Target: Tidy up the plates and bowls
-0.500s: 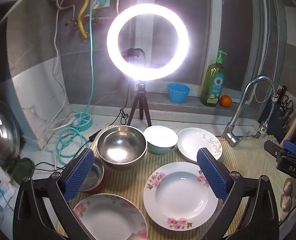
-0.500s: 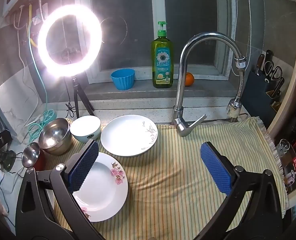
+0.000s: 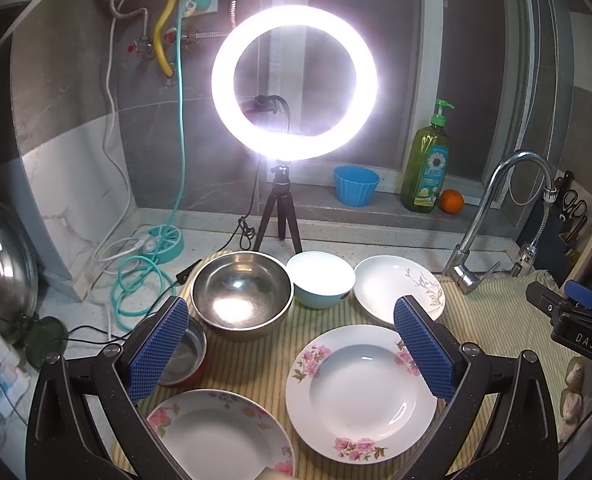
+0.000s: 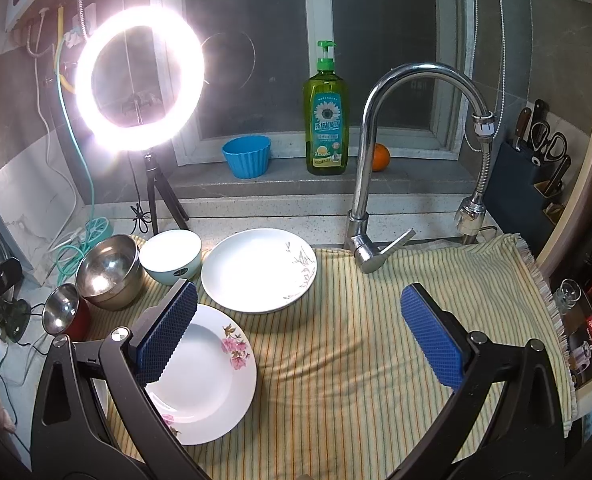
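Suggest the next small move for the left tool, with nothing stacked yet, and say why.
Probably lower the left tool onto the near rim of the pink-flowered plate. Both tools are open and empty, the right tool over bare striped cloth, and a matching flowered plate lies alongside, an easy first stack.

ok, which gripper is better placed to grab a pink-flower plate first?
Left. The left gripper, open, frames a pink-flower plate with a second pink-flower plate beside it. The right gripper, also open, faces mostly bare striped cloth.
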`<state>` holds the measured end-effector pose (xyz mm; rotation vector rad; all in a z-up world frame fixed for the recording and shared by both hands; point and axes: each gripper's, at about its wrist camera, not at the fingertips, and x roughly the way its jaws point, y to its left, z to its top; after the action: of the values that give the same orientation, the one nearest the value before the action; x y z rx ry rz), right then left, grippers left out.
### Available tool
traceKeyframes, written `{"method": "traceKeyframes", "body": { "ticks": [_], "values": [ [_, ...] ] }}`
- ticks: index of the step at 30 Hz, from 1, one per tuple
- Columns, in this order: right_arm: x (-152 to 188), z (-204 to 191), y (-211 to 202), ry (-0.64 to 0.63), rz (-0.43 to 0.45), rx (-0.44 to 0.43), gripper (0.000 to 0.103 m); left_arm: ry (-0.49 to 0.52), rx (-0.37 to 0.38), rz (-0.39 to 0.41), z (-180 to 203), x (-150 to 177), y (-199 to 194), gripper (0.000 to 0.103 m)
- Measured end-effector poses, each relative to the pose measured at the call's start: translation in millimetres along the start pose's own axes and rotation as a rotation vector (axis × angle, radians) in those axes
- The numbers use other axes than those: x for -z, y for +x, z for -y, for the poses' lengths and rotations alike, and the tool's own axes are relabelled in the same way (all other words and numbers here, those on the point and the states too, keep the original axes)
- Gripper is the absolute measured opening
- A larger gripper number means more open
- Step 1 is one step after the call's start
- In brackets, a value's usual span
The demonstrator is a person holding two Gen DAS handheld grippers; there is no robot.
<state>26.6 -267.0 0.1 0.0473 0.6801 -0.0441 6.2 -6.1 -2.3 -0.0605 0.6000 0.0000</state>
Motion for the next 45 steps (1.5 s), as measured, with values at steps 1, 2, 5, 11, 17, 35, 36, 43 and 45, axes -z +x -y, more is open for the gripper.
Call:
{"method": "traceKeyframes", "body": {
  "ticks": [1, 2, 5, 11, 17, 35, 36, 43, 45],
  "values": [
    [0.2, -0.3, 0.7, -0.001, 0.001, 0.001, 0.103, 0.001, 0.000, -0.001, 0.0, -0.1, 0.4, 0.102],
    [0.2, -0.3, 1.2, -0.001, 0.001, 0.002, 0.103, 0.001, 0.001, -0.003, 0.0, -0.9, 1.4, 0.102],
    [0.5, -0.1, 2.9, -0.001, 0.001, 0.001, 0.103, 0.003, 0.003, -0.005, 0.2, -1.4, 2.8, 0.102],
    [-4.3, -1.0, -2.6, -0.001, 0.001, 0.000, 0.103, 0.004, 0.004, -0.014, 0.6, -1.3, 6.6, 0.102],
    [0.2, -3.0, 6.8, 0.000, 0.000, -0.001, 0.103, -0.004, 0.000, -0.018, -0.7, -1.4, 9.3, 0.102],
    [6.2, 0.3, 16.4, -0.006, -0.071, 0.009, 0.103, -0.009, 0.040, -0.099, -5.8, 5.0, 27.7, 0.102],
    [7.2, 1.2, 18.1, -0.004, -0.073, 0.003, 0.103, -0.008, 0.038, -0.107, -7.0, 6.0, 29.8, 0.102],
    [18.4, 11.5, 32.2, 0.002, -0.058, -0.022, 0.103, -0.024, 0.066, -0.211, -27.4, 18.9, 50.9, 0.093],
    [22.4, 15.0, 37.7, -0.002, -0.078, -0.020, 0.098, -0.027, 0.078, -0.246, -31.0, 24.2, 58.3, 0.085]
  ]
}}
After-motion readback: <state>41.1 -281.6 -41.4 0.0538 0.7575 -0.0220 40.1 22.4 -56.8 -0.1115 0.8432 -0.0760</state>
